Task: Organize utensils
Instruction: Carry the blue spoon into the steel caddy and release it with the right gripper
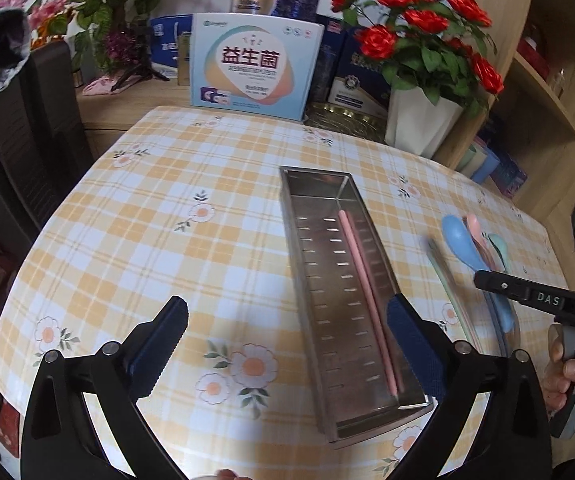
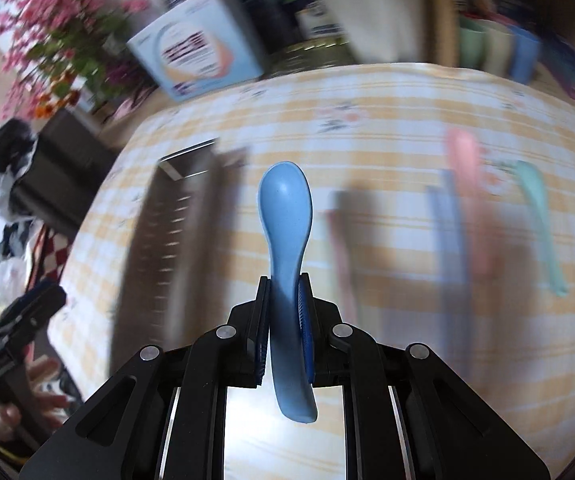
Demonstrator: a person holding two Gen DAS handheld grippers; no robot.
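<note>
The right hand-held gripper (image 2: 283, 312) is pinching the blue spoon (image 2: 286, 216) by its handle, bowl pointing away, above the checked desk (image 1: 167, 220), while the left hand-held gripper (image 1: 287, 344) hangs spread wide and empty over the near end of the steel tray (image 1: 311, 240). So far only a pair of pink chopsticks (image 1: 363, 300) lies inside that tray, along its right wall. I'd judge the sorting barely begun: the pink spoon (image 2: 467, 184), the green spoon (image 2: 539, 216) and more chopsticks, too blurred to count, still lie right of the tray.
</note>
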